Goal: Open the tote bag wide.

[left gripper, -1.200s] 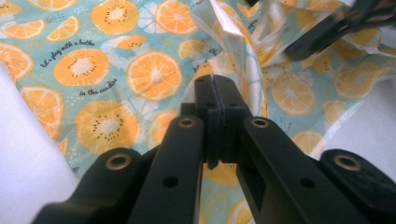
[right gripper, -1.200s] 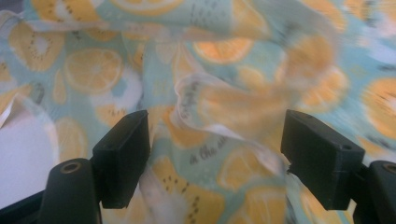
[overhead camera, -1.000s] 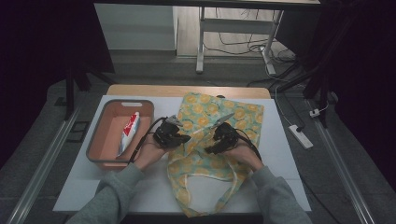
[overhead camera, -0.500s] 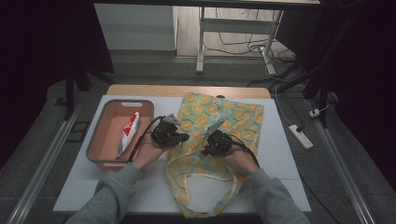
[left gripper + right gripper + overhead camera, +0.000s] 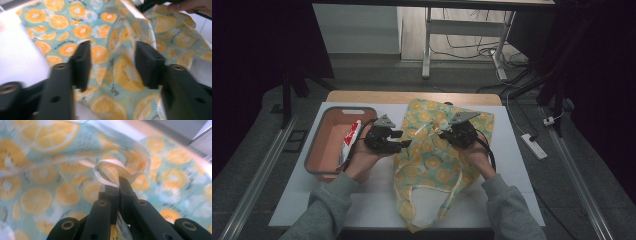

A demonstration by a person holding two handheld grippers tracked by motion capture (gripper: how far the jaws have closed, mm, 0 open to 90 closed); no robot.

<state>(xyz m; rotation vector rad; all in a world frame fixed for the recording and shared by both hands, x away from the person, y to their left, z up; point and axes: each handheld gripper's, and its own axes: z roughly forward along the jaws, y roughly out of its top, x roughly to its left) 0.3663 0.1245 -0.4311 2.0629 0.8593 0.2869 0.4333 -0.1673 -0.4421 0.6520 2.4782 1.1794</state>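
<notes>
A cloth bag [image 5: 432,167] printed with orange slices lies on the white table [image 5: 522,200], handles toward me. My right gripper [image 5: 446,135] is shut on the bag's white-lined rim [image 5: 107,170] and lifts it into a raised fold. In the right gripper view the jaws [image 5: 116,186] pinch that white band, with the printed fabric [image 5: 42,190] behind. My left gripper [image 5: 406,144] stands open at the bag's left edge, pointing right. The left gripper view has its jaws [image 5: 112,60] wide apart on either side of the raised fold of fabric [image 5: 125,72], not closed on it.
A pink basin [image 5: 319,150] sits at the table's left with a red and white tube [image 5: 350,137] inside. The person's right hand [image 5: 190,5] is at the top of the left gripper view. A power strip [image 5: 533,146] lies on the floor to the right.
The right gripper has moved left and up over the bag, drawing its rim into a raised fold. The left gripper has edged right toward that fold.
</notes>
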